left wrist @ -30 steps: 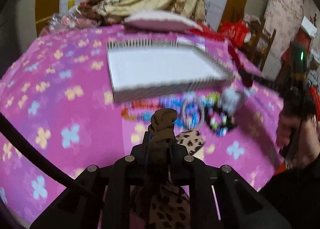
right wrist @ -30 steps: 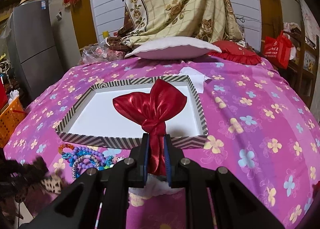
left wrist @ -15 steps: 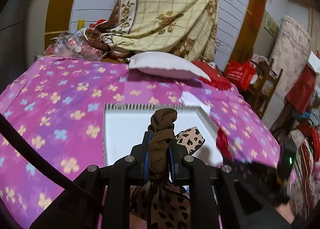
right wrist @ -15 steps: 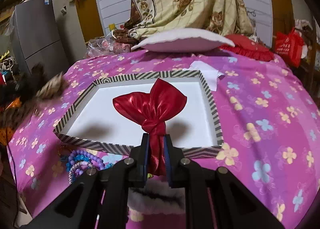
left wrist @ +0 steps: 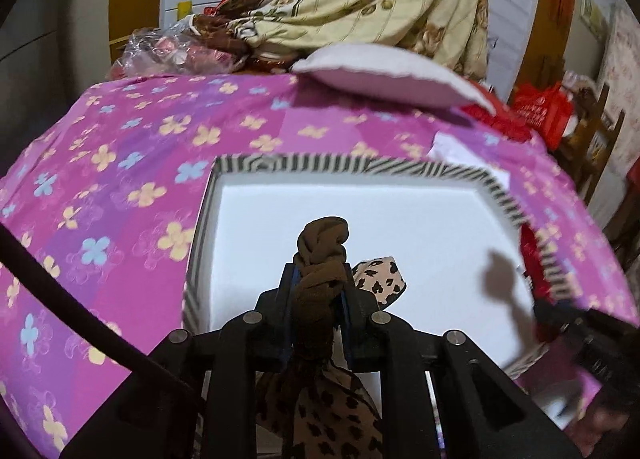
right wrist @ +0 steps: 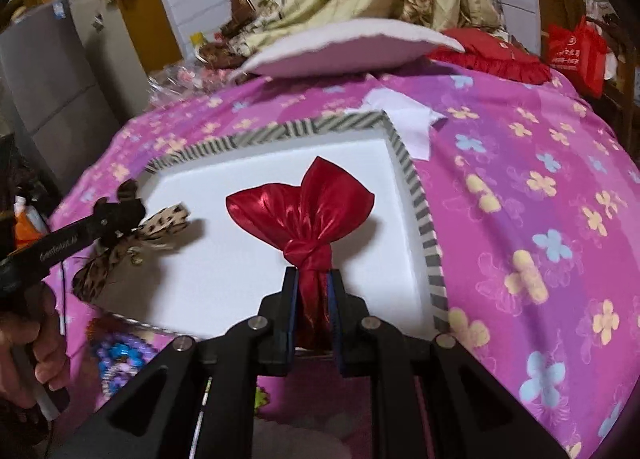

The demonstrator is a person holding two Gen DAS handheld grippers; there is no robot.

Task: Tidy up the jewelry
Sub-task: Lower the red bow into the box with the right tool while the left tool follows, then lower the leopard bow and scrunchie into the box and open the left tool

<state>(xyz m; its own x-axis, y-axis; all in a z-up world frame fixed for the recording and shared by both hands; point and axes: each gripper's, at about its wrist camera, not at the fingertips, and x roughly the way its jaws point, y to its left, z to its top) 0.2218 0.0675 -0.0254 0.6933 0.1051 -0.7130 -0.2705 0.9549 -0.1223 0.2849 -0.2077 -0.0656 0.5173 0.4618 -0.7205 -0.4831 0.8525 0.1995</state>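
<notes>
My left gripper [left wrist: 318, 275] holds a leopard-print hair bow [left wrist: 380, 277] by its brown knot, above the near left part of the white tray [left wrist: 304, 165]. Its jaws are opening, but the knot is still pinched between the pads. My right gripper [right wrist: 312, 279] is shut on the tail of a shiny red bow [right wrist: 300, 207], which hangs over the middle of the same striped-rimmed tray [right wrist: 420, 195]. In the right wrist view the left gripper [right wrist: 120, 211] comes in from the left with the leopard bow [right wrist: 160, 223], and a hand [right wrist: 24, 359] grips its handle.
The tray lies on a pink flowered bedspread [right wrist: 540, 219]. Bead bracelets [right wrist: 120, 355] lie in front of the tray's near left corner. A white pillow [right wrist: 352, 43], a red cushion [right wrist: 492, 55] and a white paper [right wrist: 408, 119] sit behind the tray.
The left gripper has swung with the leopard bow from above the beads to over the tray. The right gripper has moved closer and lower over the tray, still holding the red bow.
</notes>
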